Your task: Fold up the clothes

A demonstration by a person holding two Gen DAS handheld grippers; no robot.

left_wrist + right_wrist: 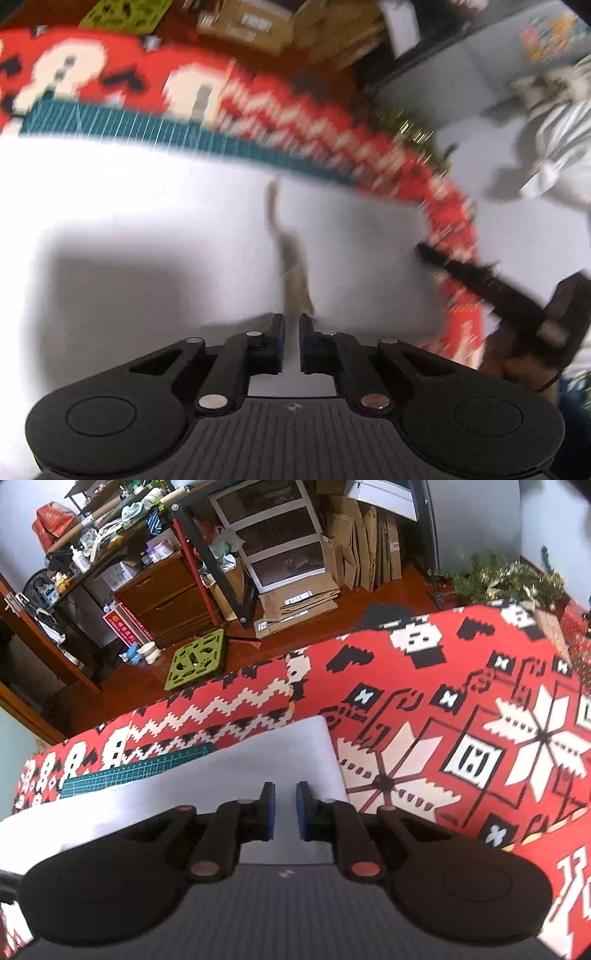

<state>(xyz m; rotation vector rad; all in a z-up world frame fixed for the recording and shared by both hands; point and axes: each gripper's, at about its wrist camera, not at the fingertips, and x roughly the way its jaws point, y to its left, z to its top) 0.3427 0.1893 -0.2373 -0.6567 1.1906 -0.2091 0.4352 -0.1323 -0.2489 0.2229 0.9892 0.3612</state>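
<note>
While both views look down on the red, white and black patterned tablecloth (424, 709), the smooth white folded garment (288, 753) lies flat on it, covering most of a teal gridded cutting mat (136, 770) whose far edge peeks out beyond the cloth. The left gripper (291, 325) hangs over the garment's middle, jaws narrow with a slim gap; whether they pinch fabric cannot be told through the blur. The right gripper (285, 794) hangs above the garment's right part, jaws narrow, nothing visibly between them.
</note>
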